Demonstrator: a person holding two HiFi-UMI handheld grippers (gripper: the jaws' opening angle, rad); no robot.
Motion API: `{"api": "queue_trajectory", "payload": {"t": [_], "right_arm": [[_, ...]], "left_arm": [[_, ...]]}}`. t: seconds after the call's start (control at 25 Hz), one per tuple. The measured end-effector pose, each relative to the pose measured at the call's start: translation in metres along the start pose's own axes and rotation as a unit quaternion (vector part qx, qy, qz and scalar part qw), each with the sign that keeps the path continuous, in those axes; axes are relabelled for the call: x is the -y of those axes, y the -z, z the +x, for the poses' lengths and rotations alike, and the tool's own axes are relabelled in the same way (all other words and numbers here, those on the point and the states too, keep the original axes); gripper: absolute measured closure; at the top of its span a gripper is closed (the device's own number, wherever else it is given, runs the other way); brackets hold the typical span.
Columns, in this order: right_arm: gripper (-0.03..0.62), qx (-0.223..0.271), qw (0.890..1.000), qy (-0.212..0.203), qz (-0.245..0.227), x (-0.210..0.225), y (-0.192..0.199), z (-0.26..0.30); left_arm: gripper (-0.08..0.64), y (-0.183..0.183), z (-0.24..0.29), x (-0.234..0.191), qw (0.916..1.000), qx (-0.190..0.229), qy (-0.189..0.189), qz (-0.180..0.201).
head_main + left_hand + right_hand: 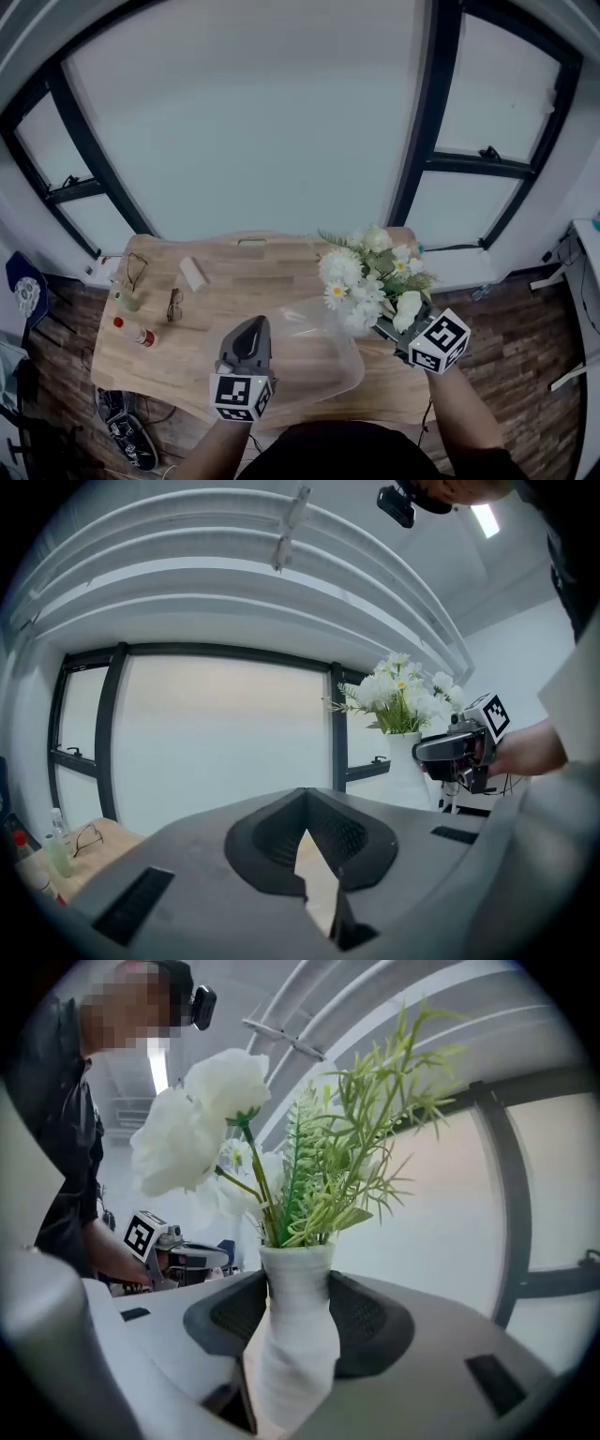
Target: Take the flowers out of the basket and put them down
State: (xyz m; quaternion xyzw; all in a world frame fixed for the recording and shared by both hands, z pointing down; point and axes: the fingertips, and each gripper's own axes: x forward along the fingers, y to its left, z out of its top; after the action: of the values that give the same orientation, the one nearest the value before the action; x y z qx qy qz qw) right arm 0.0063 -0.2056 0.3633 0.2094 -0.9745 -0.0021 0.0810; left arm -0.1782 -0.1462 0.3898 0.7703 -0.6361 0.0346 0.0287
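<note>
A bunch of white flowers with green sprigs (367, 274) is held upright in the air above the table's right side. My right gripper (392, 328) is shut on its white wrapped stem (292, 1335), with the blooms (202, 1119) rising above the jaws. A clear plastic basket (328, 366) lies on the wooden table (234, 272) between my two grippers, just left of the flowers. My left gripper (251, 324) hovers over the basket's left edge, jaws closed together and empty (305, 803). The left gripper view shows the flowers (398, 694) and the right gripper (459, 747) off to its right.
On the table's left part lie a small bottle (127, 300), a red-capped bottle (137, 333), two pairs of glasses (174, 305) (136, 270) and a white block (193, 274). Shoes (127, 433) sit on the floor at the left. Large windows stand behind the table.
</note>
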Motion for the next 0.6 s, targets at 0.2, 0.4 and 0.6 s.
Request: {"api": "queue_trajectory", "payload": {"t": [0.2,0.4,0.6], "right_arm": [[0.364,-0.004,1.000,0.024,0.000,0.013,0.006,-0.018],[0.364,-0.008,0.999,0.044,0.011,0.025,0.013,-0.031],[0.364,-0.011,0.998,0.055,0.020,0.029,0.024,-0.039]], "left_arm": [[0.556,0.001,0.009,0.013,0.9999,-0.003,0.015,0.000],[0.555,0.003,0.016,0.021,0.9997,-0.008,0.023,-0.002],[0.557,0.010,0.020,0.027,0.9994,-0.016,0.029,-0.004]]}}
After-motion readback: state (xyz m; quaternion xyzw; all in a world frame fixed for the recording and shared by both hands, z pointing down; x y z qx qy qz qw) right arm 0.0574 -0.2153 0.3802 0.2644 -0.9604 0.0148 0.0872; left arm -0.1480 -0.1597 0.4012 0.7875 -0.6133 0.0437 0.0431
